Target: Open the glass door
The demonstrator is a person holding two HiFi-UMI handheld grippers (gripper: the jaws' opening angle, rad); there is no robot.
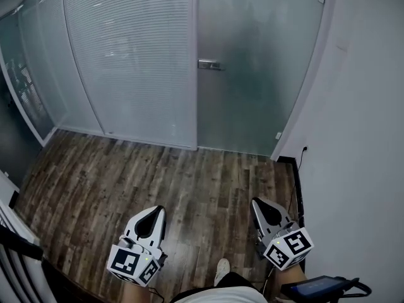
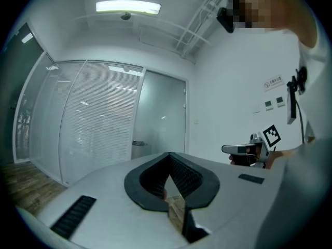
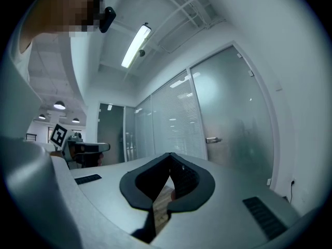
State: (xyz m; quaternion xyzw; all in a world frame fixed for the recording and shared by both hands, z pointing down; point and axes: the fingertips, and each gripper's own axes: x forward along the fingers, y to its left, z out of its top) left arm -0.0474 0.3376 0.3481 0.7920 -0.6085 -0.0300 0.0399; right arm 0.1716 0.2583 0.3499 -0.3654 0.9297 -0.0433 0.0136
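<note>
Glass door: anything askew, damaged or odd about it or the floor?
Nothing stands out. The glass door is shut, its handle level, no spill on the floor. The left tongs and right tongs are shut and empty, short of the door.

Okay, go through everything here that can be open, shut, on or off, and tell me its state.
glass door: shut.
door handle: level, nothing touching it.
left gripper: shut, empty, well short of the door.
right gripper: shut, empty, well short of the door.
ceiling light: on.
</note>
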